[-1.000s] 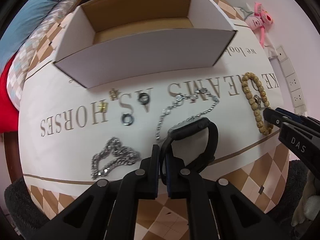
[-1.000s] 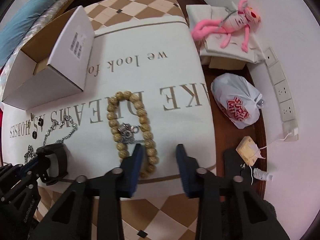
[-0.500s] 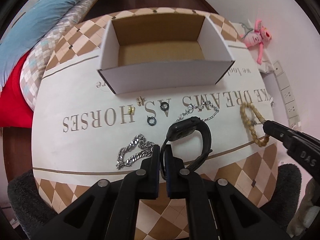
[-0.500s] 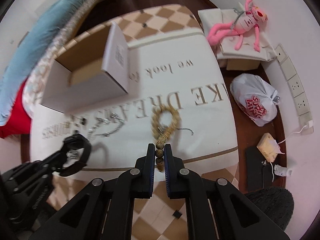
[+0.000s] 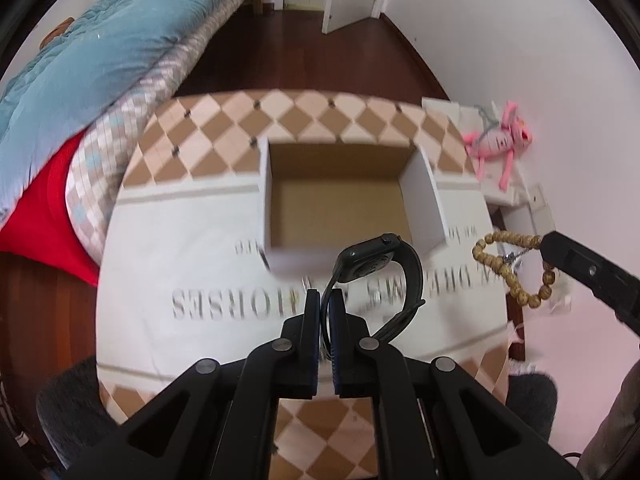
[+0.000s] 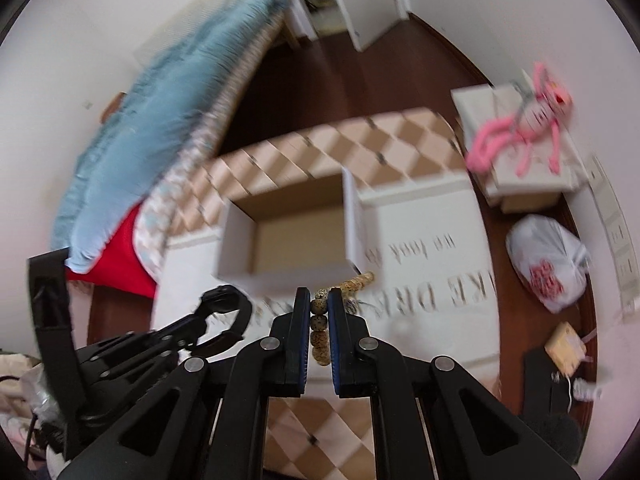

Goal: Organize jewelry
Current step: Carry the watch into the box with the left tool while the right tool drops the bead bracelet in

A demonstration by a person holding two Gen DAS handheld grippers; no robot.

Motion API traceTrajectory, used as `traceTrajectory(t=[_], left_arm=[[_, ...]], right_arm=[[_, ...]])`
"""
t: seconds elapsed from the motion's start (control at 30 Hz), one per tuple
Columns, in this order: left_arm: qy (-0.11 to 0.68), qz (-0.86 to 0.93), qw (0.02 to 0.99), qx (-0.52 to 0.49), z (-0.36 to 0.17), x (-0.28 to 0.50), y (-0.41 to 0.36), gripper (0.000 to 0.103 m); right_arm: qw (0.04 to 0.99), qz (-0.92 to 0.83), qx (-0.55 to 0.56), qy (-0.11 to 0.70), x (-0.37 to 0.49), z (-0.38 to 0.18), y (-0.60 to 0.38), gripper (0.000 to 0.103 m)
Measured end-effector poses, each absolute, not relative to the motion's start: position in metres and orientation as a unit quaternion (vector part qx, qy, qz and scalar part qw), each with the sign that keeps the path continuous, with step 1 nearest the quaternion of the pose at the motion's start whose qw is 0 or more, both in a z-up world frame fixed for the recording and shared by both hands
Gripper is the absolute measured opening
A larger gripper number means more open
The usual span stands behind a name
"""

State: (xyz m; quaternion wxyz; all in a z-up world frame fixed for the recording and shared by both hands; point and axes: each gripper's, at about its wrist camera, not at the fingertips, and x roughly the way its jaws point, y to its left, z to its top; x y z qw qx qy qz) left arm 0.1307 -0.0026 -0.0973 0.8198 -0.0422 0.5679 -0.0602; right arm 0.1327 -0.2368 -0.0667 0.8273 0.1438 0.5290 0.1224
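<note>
My left gripper [image 5: 327, 307] is shut on the strap of a black smartwatch [image 5: 376, 266] and holds it in the air, in front of the near wall of an open white cardboard box [image 5: 340, 208]. My right gripper [image 6: 319, 308] is shut on a wooden bead bracelet [image 6: 319, 332], lifted off the table; it also shows at the right of the left wrist view [image 5: 508, 268]. The box [image 6: 296, 236] shows beyond the beads in the right wrist view. The left gripper with the watch [image 6: 224, 312] shows low at the left there. The chains and rings on the table are hidden or blurred.
The table [image 5: 168, 248] has a white cloth with printed letters and a checkered border. A bed with a blue quilt [image 5: 92, 52] stands at the left. A pink plush toy [image 6: 532, 120], a white plastic bag [image 6: 548, 260] and wall sockets are at the right.
Both grippers have risen well above the table, carrying the watch and the bead bracelet. The box now sits farther below and ahead. The right gripper closed on the beads about a second ago.
</note>
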Motion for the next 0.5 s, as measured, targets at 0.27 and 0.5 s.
traceTrajectory(t=[0.27,0.5], left_arm=[[0.583,-0.056,0.809,-0.051,-0.107,0.205,0.008,0.002],[0.614,-0.053,0.785,-0.063,-0.134,0.249,0.006,0.012]], right_arm=[[0.827,0.140,0.121,0.530,0.208,-0.070,-0.202,0.009],[0.816,0.134,0.096,0.554,0.262,-0.109,-0.179,0.009]])
